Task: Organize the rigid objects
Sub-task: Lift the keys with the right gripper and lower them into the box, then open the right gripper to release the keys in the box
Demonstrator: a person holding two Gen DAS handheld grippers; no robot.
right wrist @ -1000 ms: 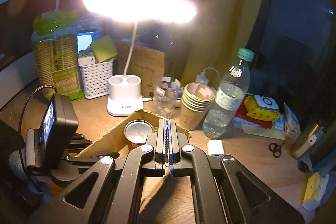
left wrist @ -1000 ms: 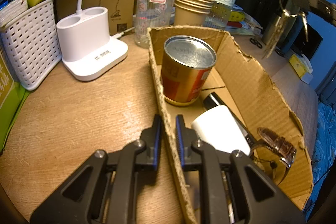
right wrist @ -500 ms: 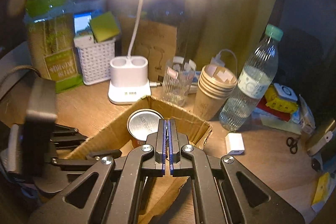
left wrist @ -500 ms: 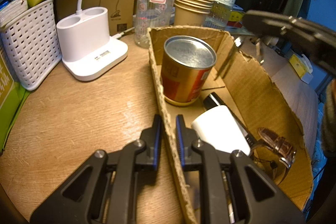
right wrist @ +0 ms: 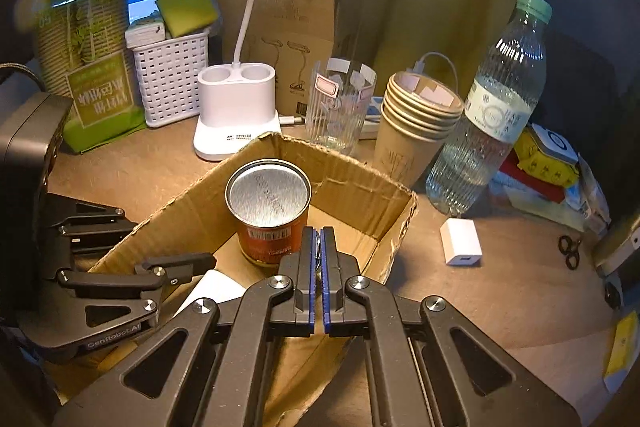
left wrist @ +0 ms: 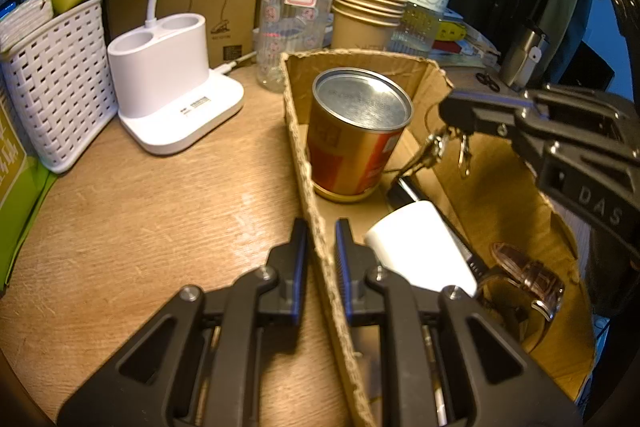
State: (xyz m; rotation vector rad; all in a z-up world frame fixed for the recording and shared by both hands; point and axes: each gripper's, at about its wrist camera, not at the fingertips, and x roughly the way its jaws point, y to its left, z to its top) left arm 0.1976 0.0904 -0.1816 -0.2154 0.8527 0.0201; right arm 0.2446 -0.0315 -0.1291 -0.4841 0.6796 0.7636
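- Right gripper [right wrist: 319,279] fingers pinched on keys [left wrist: 440,147], hanging mid-right of the left wrist view, over the cardboard box [left wrist: 486,187] interior, just right of the tin can [left wrist: 358,135].
- Left gripper [left wrist: 321,259] fingers clamped on the box's near wall, lower centre; steadying, by the look.
- Drop spot straight below keys, between can and right wall; keys dangle vertical.

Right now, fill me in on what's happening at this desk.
A person is sorting items into the cardboard box. The left tool is clamped on the box's near wall, steadying it. The right tool is shut on a bunch of keys, which hangs over the box beside the tin can. The keys are not yet released.
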